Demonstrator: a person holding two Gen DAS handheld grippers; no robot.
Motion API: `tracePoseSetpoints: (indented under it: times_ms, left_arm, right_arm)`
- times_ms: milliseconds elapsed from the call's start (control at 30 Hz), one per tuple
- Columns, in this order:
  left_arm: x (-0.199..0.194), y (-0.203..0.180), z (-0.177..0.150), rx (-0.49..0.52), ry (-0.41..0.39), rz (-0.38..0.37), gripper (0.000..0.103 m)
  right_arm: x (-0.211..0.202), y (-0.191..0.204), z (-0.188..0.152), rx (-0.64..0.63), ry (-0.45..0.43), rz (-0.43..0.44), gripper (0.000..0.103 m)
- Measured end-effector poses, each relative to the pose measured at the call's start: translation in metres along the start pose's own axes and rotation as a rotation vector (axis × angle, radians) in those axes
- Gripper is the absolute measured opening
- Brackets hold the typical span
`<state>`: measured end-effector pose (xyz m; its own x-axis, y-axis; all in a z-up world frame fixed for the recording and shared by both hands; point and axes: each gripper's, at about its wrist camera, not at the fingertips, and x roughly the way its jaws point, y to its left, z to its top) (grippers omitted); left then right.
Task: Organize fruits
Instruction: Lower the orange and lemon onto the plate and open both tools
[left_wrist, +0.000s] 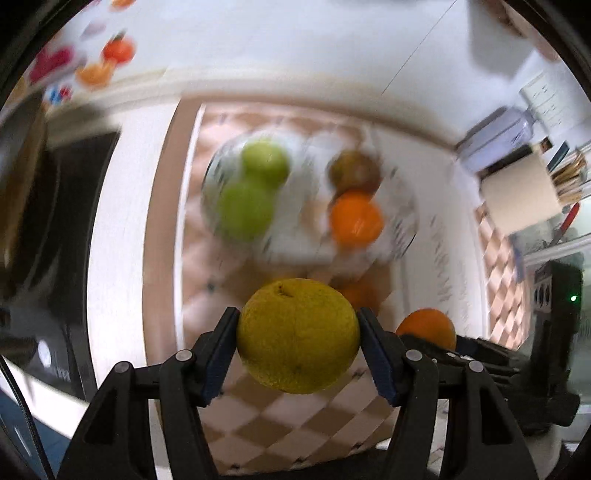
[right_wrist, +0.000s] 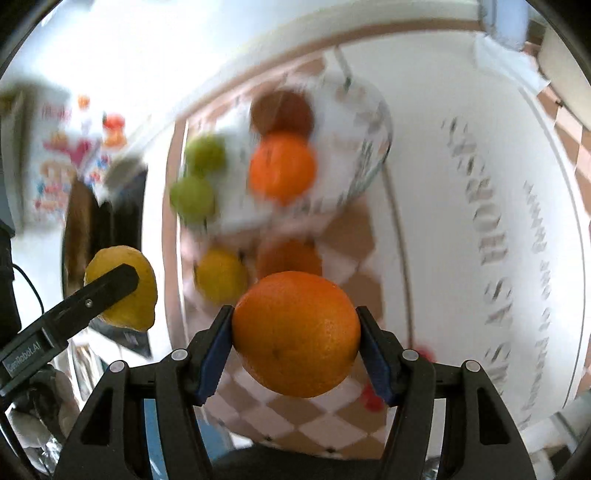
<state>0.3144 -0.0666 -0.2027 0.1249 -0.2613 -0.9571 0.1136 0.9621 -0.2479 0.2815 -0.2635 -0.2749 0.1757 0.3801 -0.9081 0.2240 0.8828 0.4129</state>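
My left gripper is shut on a yellow-green citrus fruit and holds it above the checkered cloth. My right gripper is shut on an orange. In the right wrist view the left gripper and its yellow fruit show at the left. Ahead, one glass bowl holds two green apples, and a second glass bowl holds an orange and a brownish fruit. A yellow fruit and an orange lie on the cloth.
A white table lies under the cloth. A white box with pens and a clear bottle stand at the right. A dark chair is at the left. Small red items lie on the cloth.
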Motion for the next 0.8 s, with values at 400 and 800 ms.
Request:
tracePoseSetpoints:
  times_ms: [400,800]
  left_arm:
    - [0.070,-0.017,0.115,0.142,0.068,0.184,0.062]
    - [0.116,-0.012,0.135,0.090,0.203,0.140,0.062]
  right_arm:
    - [0.024,-0.029,0.132,0.077,-0.021,-0.069,0.067]
    - [0.060,-0.041,0.157,0.107,0.064,-0.058,0.068]
